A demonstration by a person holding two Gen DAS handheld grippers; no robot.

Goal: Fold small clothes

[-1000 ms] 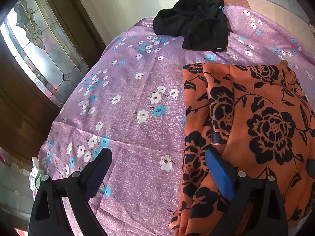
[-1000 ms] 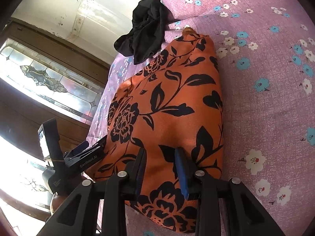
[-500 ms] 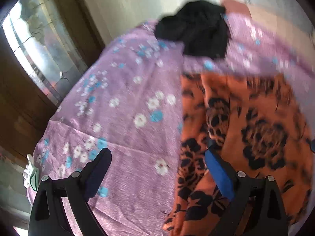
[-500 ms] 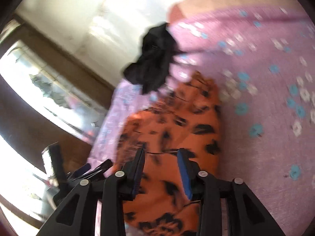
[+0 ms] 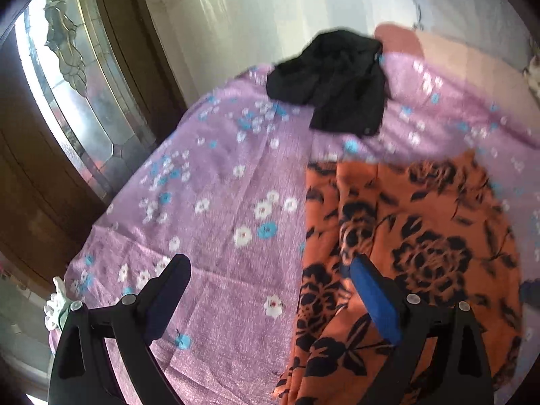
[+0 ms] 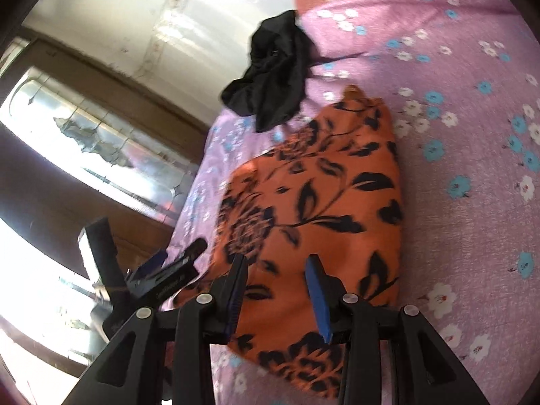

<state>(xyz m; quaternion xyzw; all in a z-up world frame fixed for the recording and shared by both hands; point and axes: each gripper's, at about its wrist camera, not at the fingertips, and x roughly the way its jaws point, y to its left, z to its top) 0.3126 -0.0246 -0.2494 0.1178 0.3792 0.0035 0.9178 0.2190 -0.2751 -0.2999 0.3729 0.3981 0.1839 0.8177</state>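
An orange garment with black flowers (image 5: 415,249) lies folded on the purple floral bedsheet (image 5: 219,209); it also shows in the right wrist view (image 6: 314,209). My left gripper (image 5: 270,280) is open and empty, held above the sheet at the garment's left edge. My right gripper (image 6: 276,280) is open and empty, held above the garment's near end. The left gripper (image 6: 168,270) shows at the left of the right wrist view. A crumpled black garment (image 5: 334,81) lies at the far end of the bed, also in the right wrist view (image 6: 273,74).
A wooden door with leaded glass (image 5: 71,108) stands left of the bed. A pale wall (image 5: 256,10) is behind the bed. A peach pillow or mattress end (image 5: 449,54) lies beyond the black garment. The bed's left edge (image 5: 101,236) drops off near the door.
Both grippers have lifted and pulled back from the orange garment. The right gripper's jaws have opened wider. The garment lies as it did.
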